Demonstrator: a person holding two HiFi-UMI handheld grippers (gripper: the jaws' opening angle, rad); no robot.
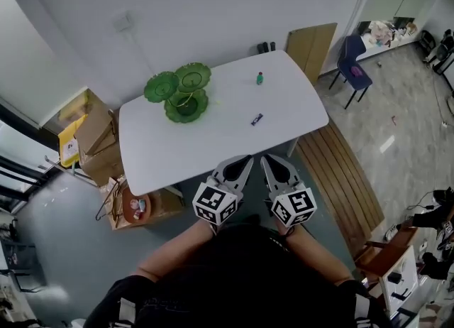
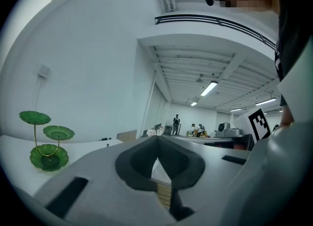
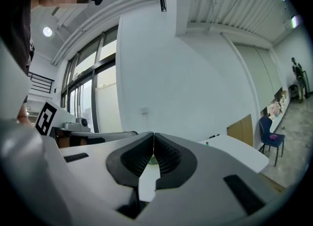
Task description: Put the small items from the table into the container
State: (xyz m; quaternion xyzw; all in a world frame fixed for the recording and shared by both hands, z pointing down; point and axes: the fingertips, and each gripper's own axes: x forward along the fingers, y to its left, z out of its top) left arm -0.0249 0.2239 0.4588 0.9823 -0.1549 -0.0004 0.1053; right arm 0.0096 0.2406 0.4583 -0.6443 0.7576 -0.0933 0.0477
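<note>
L tool (image 1: 240, 161) & R tool (image 1: 272, 161): both closed, empty.
Jaws pressed together, nothing between, side by side at worktop (image 1: 213, 145) near edge. Bottle (image 1: 259, 77) & dark packet (image 1: 257, 118) on worktop, apart from green stand (image 1: 181, 92).

The tiered stand (image 1: 181, 92) sits on the table (image 1: 213, 145), left of the bottle (image 1: 259, 78) and packet (image 1: 257, 118).

Before me, a white table (image 1: 213, 145) stands against a plain white wall (image 1: 213, 7) on a grey floor (image 1: 404, 128). Cardboard boxes (image 1: 96, 138) crowd its left end. Wooden slats (image 1: 340, 177) lie at its right, with a blue chair (image 1: 352, 64) beyond. Strip lights (image 2: 209, 88) glow overhead, and tall windows (image 3: 93, 88) line one side.
</note>
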